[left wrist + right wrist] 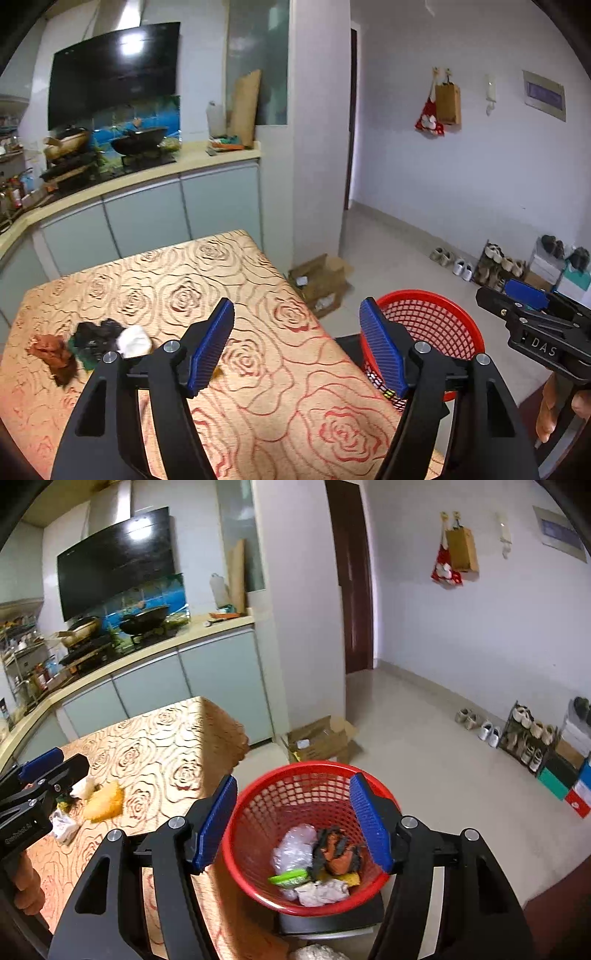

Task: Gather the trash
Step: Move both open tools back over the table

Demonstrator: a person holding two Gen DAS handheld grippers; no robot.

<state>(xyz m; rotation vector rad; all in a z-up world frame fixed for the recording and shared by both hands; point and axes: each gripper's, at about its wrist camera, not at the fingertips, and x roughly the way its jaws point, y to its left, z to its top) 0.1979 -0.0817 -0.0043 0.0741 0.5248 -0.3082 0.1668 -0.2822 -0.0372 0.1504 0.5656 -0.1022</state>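
While both grippers hang empty above the scene, the bench (258, 332) with its rose-patterned cloth fills the left and the red basket (258, 805) stands just off its right edge, already holding several scraps.

Trash not yet collected lies on the bench's left part: a brown crumple (53, 356), a black and green wad (94, 338) and a white ball (133, 341) touching in a row, plus a yellow piece (103, 801) and, I think, a pale wrapper (64, 827) nearer.

All of it lies left of the left gripper (297, 343), which is the nearer one; its jaws stand apart with nothing between them, tilted downward over the bench.

The right gripper (293, 819), jaws also apart, points down into the basket.
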